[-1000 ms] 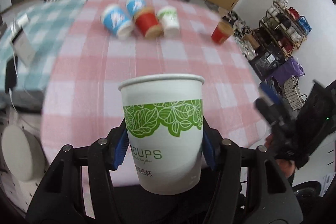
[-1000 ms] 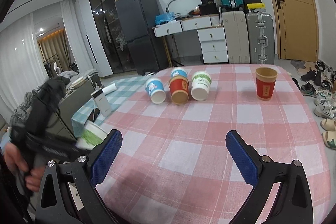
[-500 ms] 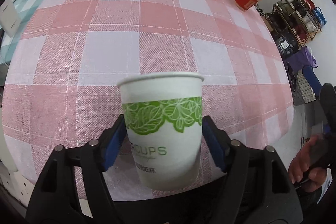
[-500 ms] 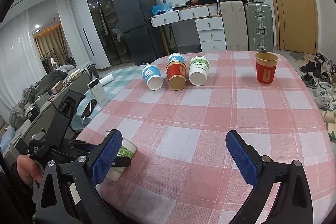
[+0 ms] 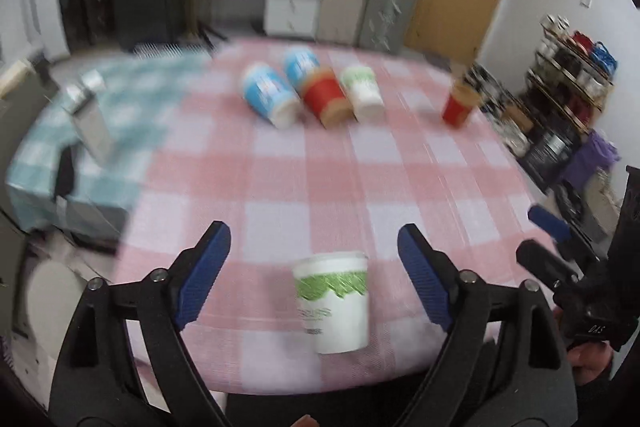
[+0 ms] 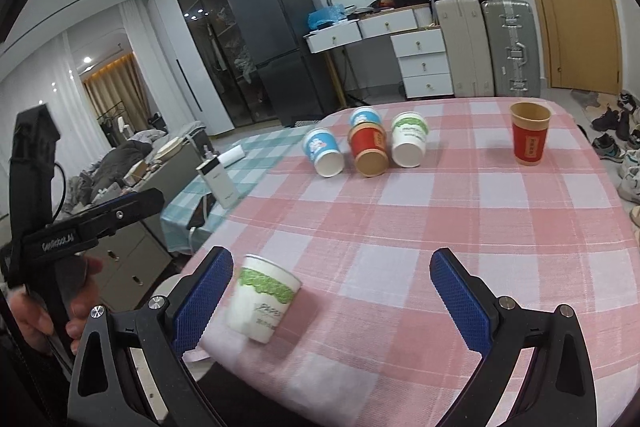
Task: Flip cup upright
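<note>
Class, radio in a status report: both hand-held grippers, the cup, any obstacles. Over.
Left hand-held gripper open, right hand-held gripper open, both empty. Green-leaf cup upright near table edge. Four cups on their sides far across; nothing blocking.

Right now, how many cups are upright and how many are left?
Done: the green-leaf cup stands upright near the table edge, as does the red cup. In hand: nothing, both jaws open. Left: four cups lie tipped at the far side.

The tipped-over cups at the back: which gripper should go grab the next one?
Probably the left gripper. It is open, has let go of the green-leaf cup, now upright, and points at the tipped cups. The right gripper, also open, would do nearly as well.
</note>
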Motion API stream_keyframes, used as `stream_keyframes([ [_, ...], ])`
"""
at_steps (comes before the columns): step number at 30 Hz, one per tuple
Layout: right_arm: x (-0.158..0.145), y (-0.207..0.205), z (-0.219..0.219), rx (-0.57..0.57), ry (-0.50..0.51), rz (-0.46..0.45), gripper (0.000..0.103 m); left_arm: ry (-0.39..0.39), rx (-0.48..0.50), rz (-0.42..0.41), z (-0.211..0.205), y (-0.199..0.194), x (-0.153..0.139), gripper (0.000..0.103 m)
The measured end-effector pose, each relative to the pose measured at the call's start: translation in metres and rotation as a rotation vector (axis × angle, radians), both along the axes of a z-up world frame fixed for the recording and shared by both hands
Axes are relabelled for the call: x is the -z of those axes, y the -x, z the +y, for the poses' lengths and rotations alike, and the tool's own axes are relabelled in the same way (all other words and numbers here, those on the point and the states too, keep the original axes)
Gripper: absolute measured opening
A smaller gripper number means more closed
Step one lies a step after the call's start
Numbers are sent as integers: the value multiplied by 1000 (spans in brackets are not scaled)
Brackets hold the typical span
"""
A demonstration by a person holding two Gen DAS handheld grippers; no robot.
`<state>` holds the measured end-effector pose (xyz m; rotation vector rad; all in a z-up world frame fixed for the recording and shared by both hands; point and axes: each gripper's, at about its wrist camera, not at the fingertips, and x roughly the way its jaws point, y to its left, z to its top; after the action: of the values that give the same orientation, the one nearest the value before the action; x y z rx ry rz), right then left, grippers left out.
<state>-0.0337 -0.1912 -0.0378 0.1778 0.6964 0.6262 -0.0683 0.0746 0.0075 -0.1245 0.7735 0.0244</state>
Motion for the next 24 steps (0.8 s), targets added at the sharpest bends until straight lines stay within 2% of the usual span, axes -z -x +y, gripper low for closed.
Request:
stream_keyframes([
  [2, -3, 5, 7, -35, -24, 13, 101, -20, -33, -94, 4, 23, -19, 102],
  [5, -1, 10, 21, -78, -19, 26, 101, -69, -96, -149, 7, 48, -28, 102],
  [6, 2, 11, 25, -87, -7, 42, 101, -88, -111, -150, 7, 54, -26, 102],
  [11, 29, 0, 50, -157, -24, 188, 101, -66, -134, -91, 19, 75, -5, 102],
  [13, 40, -8, 62, -171, 3, 249, 101, -67, -171, -100, 27, 80, 8, 102],
  [16, 50, -24, 79, -239, -6, 341, 101, -8, -198, -85, 42, 89, 26, 102],
  [20, 66, -53, 106, -302, 28, 489, 101, 17, -226, -66, 58, 102, 46, 102],
  [24, 84, -74, 138, -354, 142, 596, 101, 68, -230, -41, 72, 109, 66, 102],
])
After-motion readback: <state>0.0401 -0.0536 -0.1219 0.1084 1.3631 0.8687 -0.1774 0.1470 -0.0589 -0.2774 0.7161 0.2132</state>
